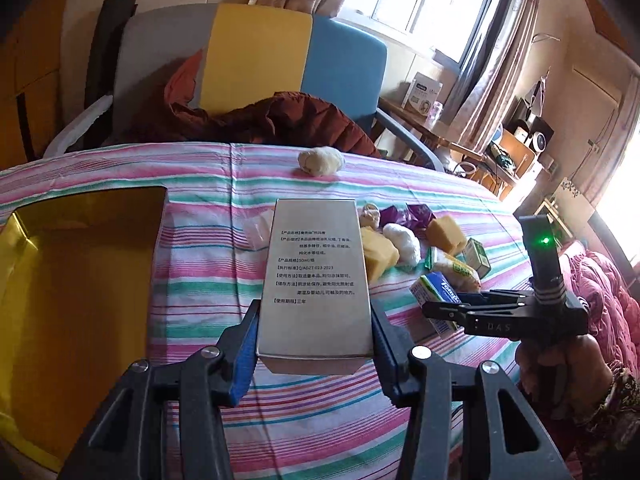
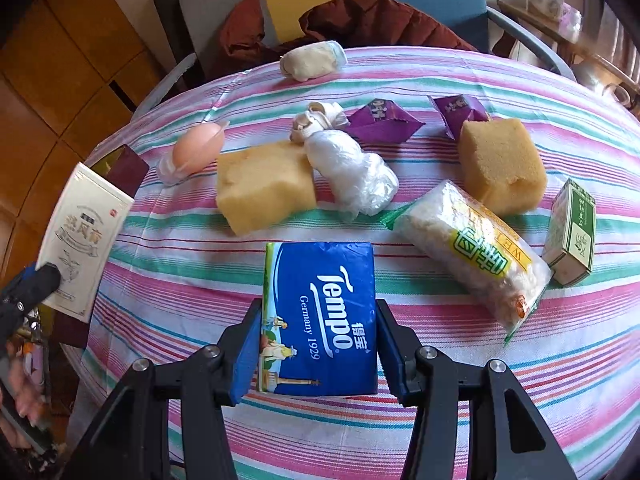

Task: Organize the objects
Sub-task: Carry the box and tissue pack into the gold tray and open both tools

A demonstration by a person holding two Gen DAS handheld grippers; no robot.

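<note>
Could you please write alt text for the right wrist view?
The right gripper clamps a blue tissue pack over a striped tablecloth. Beyond lie two sponges, a snack packet and a green box.

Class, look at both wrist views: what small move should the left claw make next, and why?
Probably carry the silver box leftward over the open gold container and lower it in. The left claw already grips the box, lifted above the striped cloth, and the container beside it looks empty.
</note>
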